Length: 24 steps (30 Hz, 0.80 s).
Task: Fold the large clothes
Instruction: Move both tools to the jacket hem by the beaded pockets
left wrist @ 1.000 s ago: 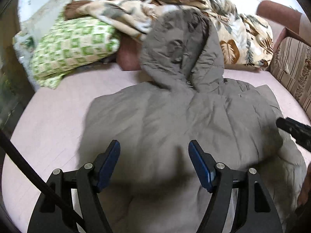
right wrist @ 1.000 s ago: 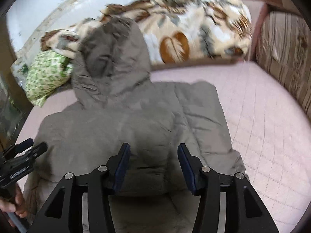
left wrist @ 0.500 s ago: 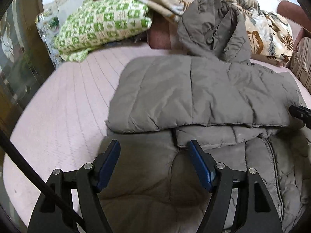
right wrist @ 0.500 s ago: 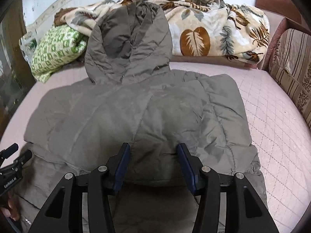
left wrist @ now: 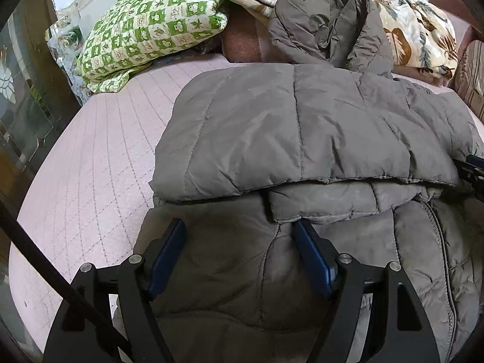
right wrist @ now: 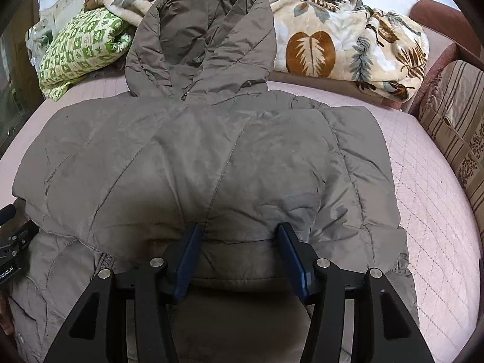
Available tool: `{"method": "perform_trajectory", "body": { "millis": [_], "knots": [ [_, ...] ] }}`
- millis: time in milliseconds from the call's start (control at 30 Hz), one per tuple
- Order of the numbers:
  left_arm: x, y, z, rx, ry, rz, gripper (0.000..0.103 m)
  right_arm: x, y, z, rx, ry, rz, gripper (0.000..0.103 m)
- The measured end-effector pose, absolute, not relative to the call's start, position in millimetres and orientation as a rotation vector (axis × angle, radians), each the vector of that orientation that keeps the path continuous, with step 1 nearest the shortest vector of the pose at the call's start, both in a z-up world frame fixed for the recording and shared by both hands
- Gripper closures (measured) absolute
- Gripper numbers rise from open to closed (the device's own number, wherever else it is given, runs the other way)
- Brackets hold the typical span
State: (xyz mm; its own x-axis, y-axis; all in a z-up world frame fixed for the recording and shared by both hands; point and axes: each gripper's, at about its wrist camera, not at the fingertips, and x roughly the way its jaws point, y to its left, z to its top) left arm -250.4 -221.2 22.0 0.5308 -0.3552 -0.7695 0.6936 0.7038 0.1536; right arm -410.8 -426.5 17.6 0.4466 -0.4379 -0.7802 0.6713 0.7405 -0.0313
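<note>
Jacket (right wrist: 211, 157) | padded, soft, slippery shell, bulky, I judge | I would grip its folded hem edge | left gripper (left wrist: 239, 252) open, empty | right gripper (right wrist: 237, 252) open, empty

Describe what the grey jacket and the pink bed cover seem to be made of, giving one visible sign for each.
Jacket: probably thin synthetic shell over soft padding; slight sheen, fine wrinkles, puffy stitched panels.
Bed cover: apparently matte quilted fabric; stitched diamond lines, no shine. The exact fibre cannot be told.
</note>
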Motion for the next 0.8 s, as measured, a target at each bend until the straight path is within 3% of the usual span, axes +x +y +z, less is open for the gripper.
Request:
{"method": "perform_trajectory", "body": {
  "millis": [567, 800],
  "knots": [
    [-252.7, -212.8, 36.2, 0.453, 0.756, -0.658, 0.029, -440.8, -427.9, 54.2, 0.38, 0.736, -0.706, 0.045],
    [-240.5, -206.9, 31.5, 0.429, 0.821, -0.63, 0.029, -455.1, -450.6, 38.2, 0.492, 0.792, -0.752, 0.044]
  ]
}}
